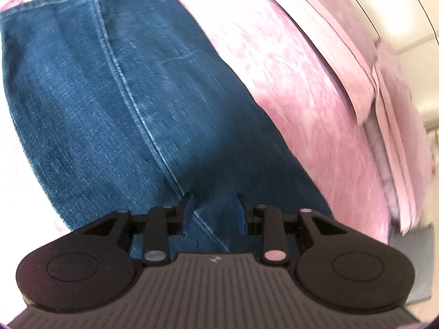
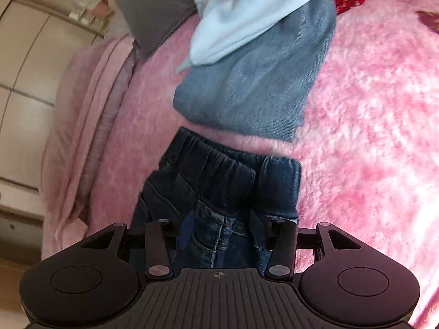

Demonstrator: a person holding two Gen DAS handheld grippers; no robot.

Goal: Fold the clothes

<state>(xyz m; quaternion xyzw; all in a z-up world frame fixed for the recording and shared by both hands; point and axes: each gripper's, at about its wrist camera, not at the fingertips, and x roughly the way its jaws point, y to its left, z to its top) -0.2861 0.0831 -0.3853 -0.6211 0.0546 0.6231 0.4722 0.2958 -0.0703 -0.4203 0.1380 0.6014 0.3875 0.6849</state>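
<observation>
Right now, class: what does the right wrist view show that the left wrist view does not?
Only the right wrist view shows the jeans' elastic waistband, a folded grey-blue garment, a pale blue garment and a grey pillow. Only the left wrist view shows a long leg seam. Both show dark jeans on the pink fleece blanket beyond an open tool.

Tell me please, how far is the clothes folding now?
Done, it seems: a grey-blue folded garment lies on the pink fluffy blanket. In hand: the dark blue denim jeans, with the right claw open at the waistband and the left claw open over a leg. Left: a crumpled light blue garment.
</observation>
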